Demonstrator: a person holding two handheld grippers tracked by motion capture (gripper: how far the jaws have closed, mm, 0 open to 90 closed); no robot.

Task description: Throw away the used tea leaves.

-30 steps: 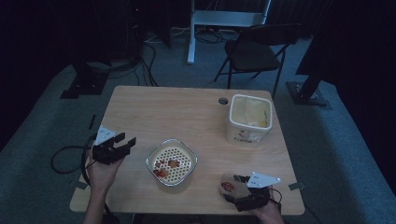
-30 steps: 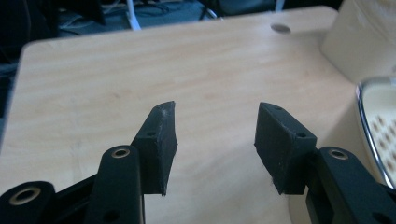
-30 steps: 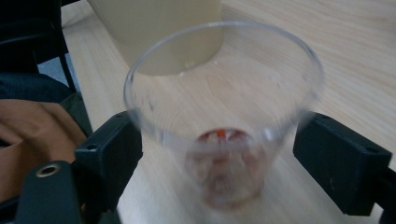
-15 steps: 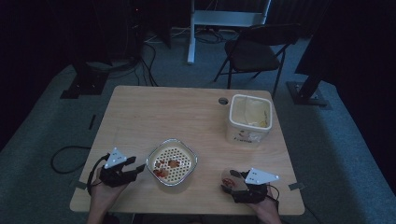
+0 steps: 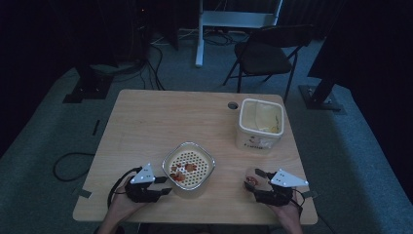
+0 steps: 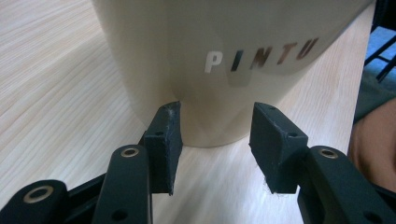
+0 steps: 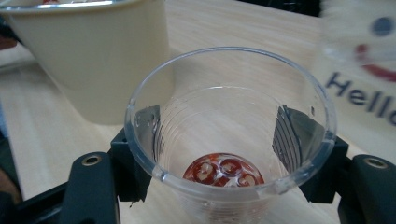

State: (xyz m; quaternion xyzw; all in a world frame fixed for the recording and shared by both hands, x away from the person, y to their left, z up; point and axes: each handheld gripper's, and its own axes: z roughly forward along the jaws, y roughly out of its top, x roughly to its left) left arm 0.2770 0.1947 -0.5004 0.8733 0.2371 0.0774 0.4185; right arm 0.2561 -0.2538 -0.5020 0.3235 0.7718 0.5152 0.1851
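A cream bowl [image 5: 211, 161] with a perforated insert and red bits stands near the table's front middle. In the left gripper view its wall [image 6: 187, 70] reads "PINTU". My left gripper [image 5: 165, 185] [image 6: 215, 140] is open at the bowl's left side. Its fingertips [image 6: 163, 135] are level with the base and do not grip it. On the right, my right gripper [image 5: 253, 182] [image 7: 222, 128] is shut on a clear plastic cup [image 5: 251, 178] [image 7: 219, 102]. Red pieces [image 7: 223, 170] lie at the cup's bottom.
A white square tub [image 5: 253, 141] stands at the back right and reads "Hello" [image 7: 364, 88] in the right gripper view. A cable hole [image 5: 233, 105] lies beside it. Bare wood covers the table's back left [image 5: 156, 122]. A folding chair [image 5: 265, 53] stands beyond the table.
My left gripper has moved from the table's left side toward the near edge and right, up to the bowl. The right gripper and its cup shifted only slightly.
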